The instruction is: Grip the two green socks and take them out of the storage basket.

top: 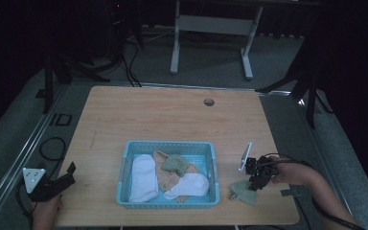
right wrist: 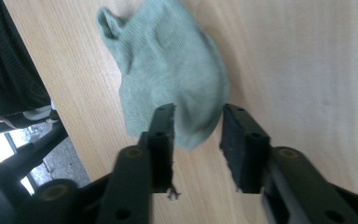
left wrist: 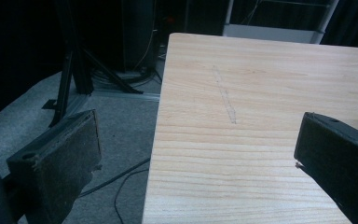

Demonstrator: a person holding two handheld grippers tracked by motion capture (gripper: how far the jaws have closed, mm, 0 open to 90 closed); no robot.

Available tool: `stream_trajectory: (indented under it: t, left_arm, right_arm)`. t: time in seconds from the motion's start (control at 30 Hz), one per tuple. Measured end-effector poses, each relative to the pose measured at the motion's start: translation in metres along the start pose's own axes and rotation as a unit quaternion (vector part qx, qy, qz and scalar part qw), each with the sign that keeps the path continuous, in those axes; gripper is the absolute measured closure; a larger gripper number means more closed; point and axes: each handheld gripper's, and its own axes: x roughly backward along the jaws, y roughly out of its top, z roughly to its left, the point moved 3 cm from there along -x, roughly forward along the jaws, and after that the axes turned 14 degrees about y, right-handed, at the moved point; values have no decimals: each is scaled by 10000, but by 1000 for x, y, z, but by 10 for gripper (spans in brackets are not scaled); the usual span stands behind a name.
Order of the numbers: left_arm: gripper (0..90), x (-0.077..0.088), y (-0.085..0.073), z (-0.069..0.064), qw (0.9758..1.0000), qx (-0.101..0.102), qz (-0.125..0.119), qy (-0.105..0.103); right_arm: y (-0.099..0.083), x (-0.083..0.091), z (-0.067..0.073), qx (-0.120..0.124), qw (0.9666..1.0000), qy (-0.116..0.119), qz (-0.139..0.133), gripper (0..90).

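Right gripper view shows the green sock (right wrist: 172, 79) flat on the table (right wrist: 298, 70), its end between the right gripper (right wrist: 198, 122)'s parted jaws, pads apparently clear. Judged step: sock set down at the basket (top: 168, 146)'s three o'clock. Next, lift away. Left gripper (left wrist: 196, 154) open, idle.

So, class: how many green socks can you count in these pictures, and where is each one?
2. One green sock lies in the blue basket atop the other socks; another green sock lies on the table right of the basket. More may be buried.
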Motion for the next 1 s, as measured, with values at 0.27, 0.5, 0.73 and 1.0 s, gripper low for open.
stream_trajectory:
  t: [0.27,0.5,0.73,1.0]
  left_arm:
    - [7,0,0,0,10000,-9,2,-21]
    - [7,0,0,0,10000,9,-2,-40]
    - [7,0,0,1,10000,17,10,-45]
    - [7,0,0,1,10000,27,16,-57]
  right_arm:
    - [13,31,7,31,9993,-344,-118,552]
    - [39,54,16,231,9983,-490,-192,552]
    - [67,62,22,432,9973,-577,-130,552]
    - [98,65,27,688,9958,-588,-138,553]
